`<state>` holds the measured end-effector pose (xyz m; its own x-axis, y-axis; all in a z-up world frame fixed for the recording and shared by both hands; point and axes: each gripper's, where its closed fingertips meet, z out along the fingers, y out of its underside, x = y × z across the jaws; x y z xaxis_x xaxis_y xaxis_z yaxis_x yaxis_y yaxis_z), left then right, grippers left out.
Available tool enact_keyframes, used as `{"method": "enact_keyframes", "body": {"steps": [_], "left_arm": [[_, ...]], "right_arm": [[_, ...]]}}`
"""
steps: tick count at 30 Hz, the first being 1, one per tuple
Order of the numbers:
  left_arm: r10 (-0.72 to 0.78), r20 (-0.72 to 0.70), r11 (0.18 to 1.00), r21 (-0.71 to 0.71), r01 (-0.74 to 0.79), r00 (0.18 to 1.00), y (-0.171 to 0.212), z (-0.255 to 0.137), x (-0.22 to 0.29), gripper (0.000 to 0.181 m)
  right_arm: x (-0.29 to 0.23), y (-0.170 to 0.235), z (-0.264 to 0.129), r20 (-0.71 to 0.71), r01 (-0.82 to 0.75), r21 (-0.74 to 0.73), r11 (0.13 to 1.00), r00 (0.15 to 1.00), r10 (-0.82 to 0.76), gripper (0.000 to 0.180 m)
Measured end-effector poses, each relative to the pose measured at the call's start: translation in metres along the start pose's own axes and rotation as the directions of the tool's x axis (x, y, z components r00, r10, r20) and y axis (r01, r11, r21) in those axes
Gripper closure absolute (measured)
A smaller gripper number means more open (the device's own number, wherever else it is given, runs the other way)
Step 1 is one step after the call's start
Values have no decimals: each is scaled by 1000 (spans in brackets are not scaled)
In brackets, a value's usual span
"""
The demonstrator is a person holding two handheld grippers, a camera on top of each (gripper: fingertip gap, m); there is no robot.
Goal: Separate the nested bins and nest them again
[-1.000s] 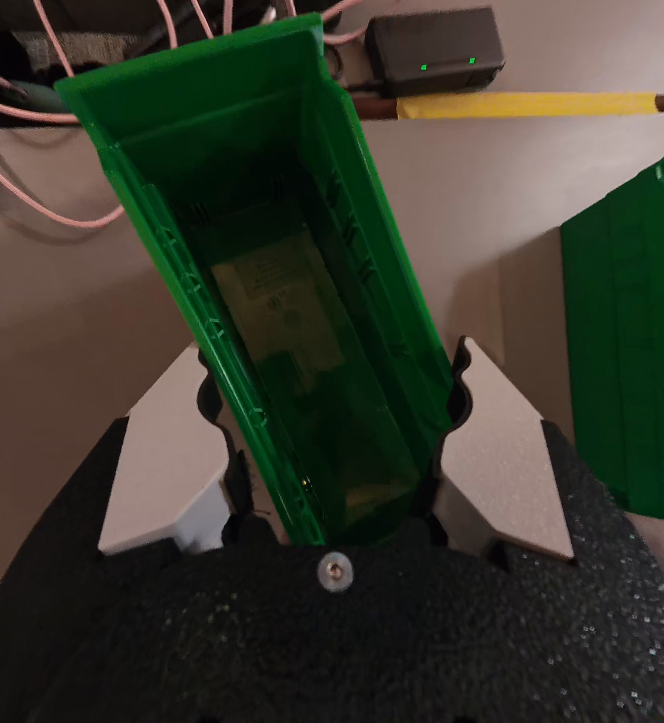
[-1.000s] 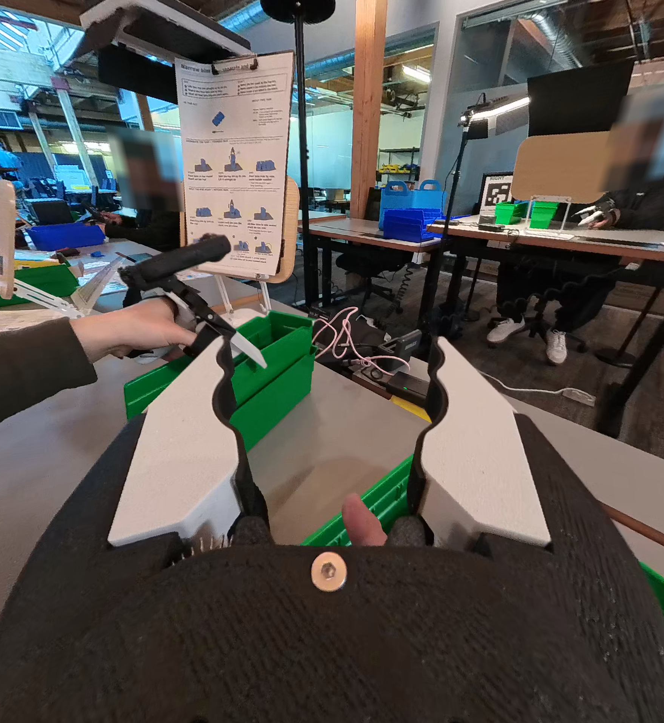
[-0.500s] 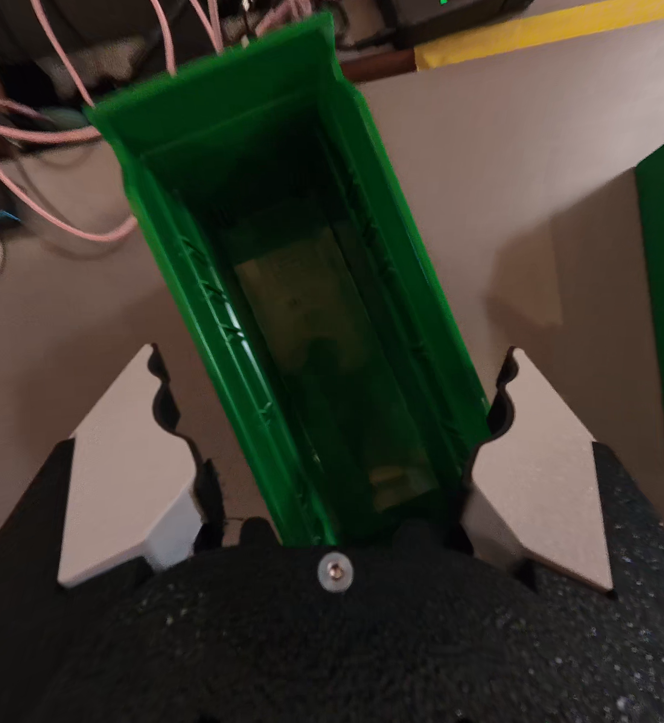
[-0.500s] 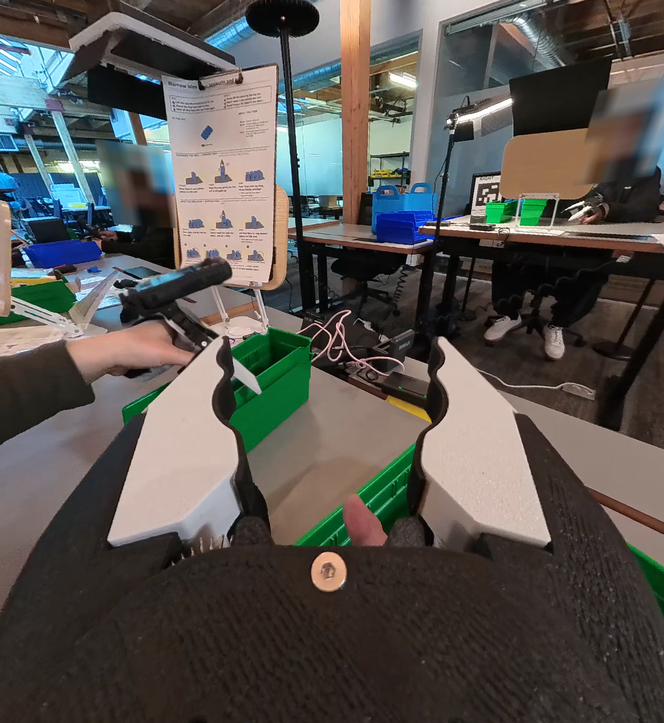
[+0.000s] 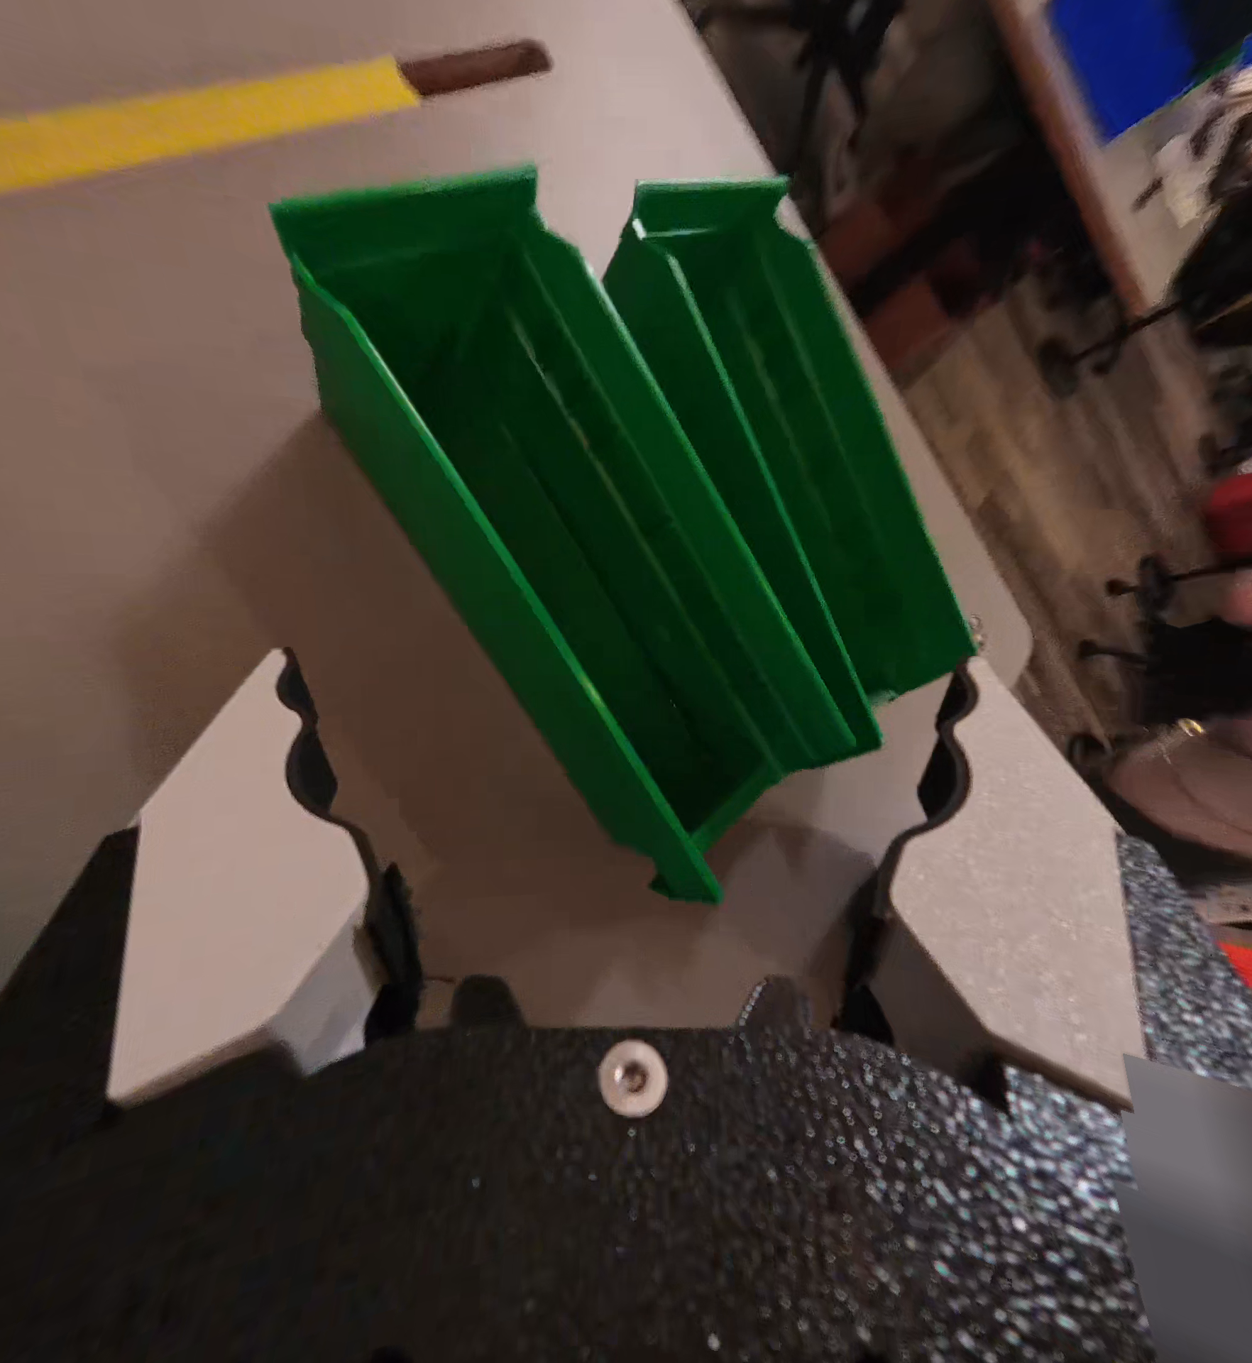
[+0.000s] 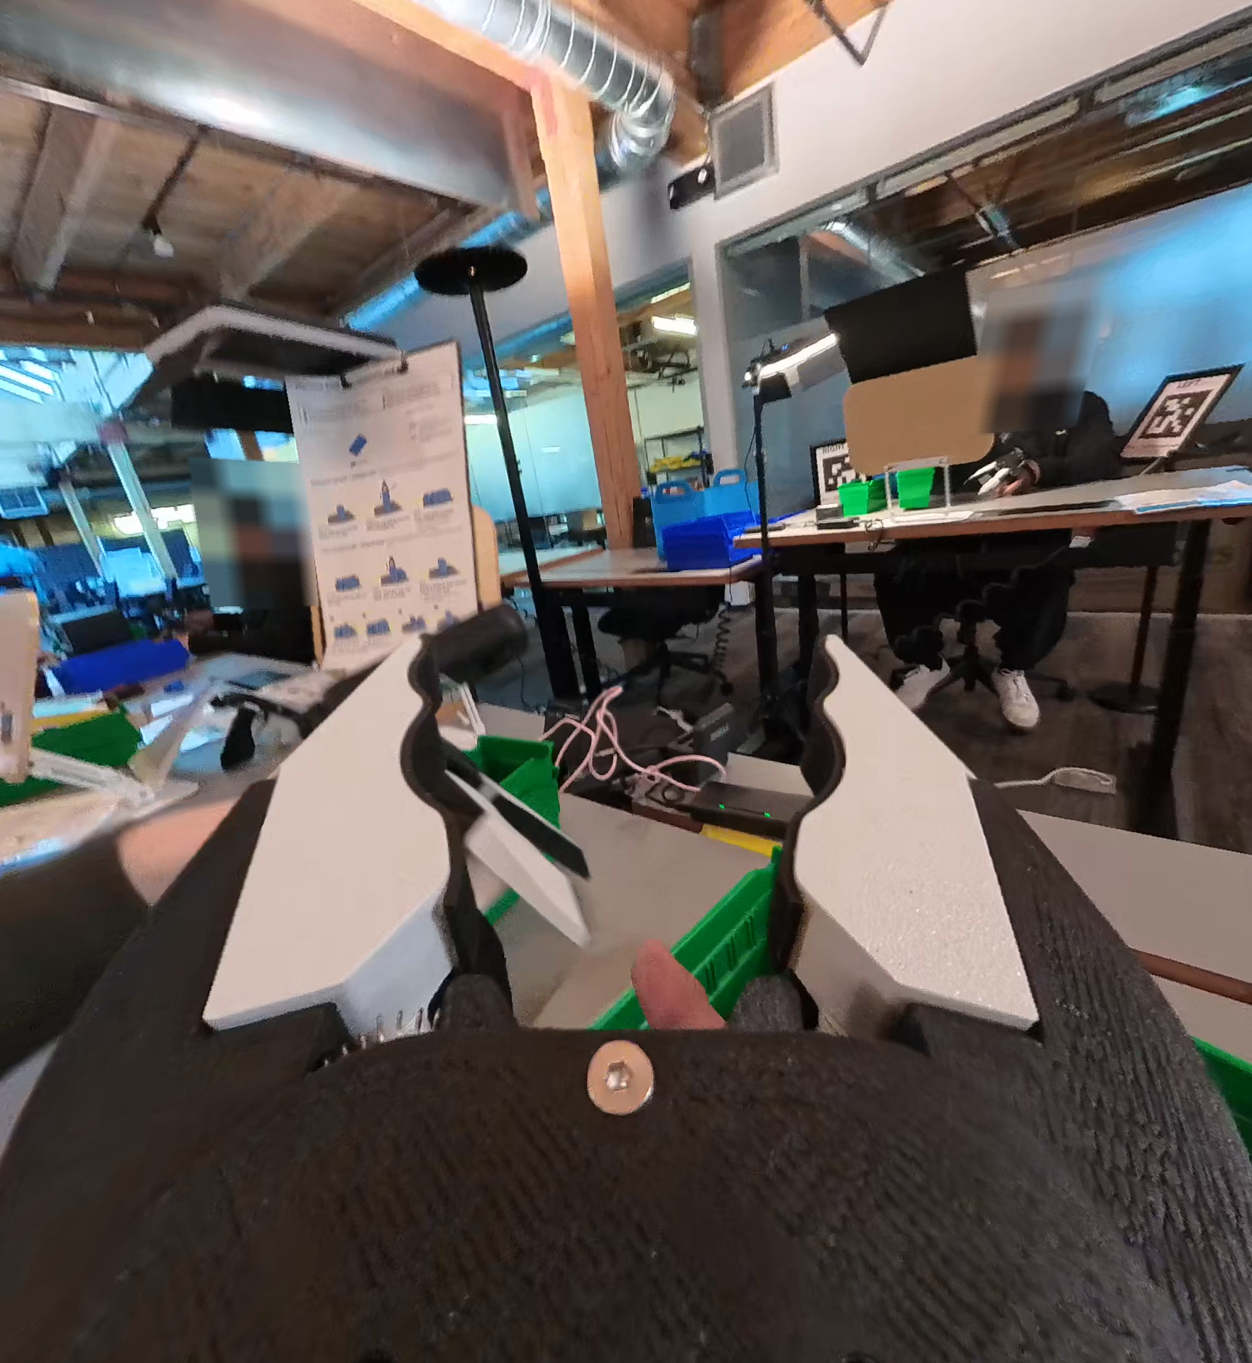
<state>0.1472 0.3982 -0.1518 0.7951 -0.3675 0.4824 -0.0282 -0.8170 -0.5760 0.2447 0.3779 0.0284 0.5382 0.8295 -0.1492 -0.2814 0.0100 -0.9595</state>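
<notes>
My left gripper (image 5: pixel 623 745) is spread wide, holding nothing, near two green bins (image 5: pixel 534 501) side by side — my right gripper (image 6: pixel 623 804) gapes too.

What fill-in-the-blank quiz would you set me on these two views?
The wider bin and the narrower bin are both ___ in colour.
The left gripper stands ___, gripping nothing.
The tape strip on the table is ___.
Missing words: green; open; yellow.
</notes>
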Motion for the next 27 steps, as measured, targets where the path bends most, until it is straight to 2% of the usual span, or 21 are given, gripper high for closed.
{"method": "enact_keyframes", "body": {"steps": [3, 7, 11, 16, 19, 24, 27], "left_arm": [[-71, 58, 994, -81, 75, 996, 1, 42, 10, 21], [-13, 250, 973, -219, 70, 968, 14, 79, 1, 21], [-30, 277, 971, -222, 95, 960, 11, 101, 9, 22], [21, 405, 943, -311, 117, 914, 21, 109, -3, 22], [8, 403, 935, -328, 136, 915, 22, 109, -2, 24], [-41, 372, 928, -330, 173, 927, 24, 105, -3, 37], [-84, 342, 957, -234, 171, 936, 7, 103, -3, 40]], "right_arm": [[11, -10, -8, -7, -64, 63, 996, 998, 65, 80], [16, -16, -16, 15, -111, 92, 989, 994, 110, 80], [15, -19, -18, 34, -132, 114, 985, 991, 129, 80], [8, -15, -12, 62, -134, 87, 987, 990, 128, 80], [5, -14, -11, 73, -132, 83, 988, 989, 126, 80], [6, -13, -13, 78, -141, 78, 987, 988, 135, 80], [11, -16, -16, 71, -154, 100, 983, 986, 148, 80]]}}
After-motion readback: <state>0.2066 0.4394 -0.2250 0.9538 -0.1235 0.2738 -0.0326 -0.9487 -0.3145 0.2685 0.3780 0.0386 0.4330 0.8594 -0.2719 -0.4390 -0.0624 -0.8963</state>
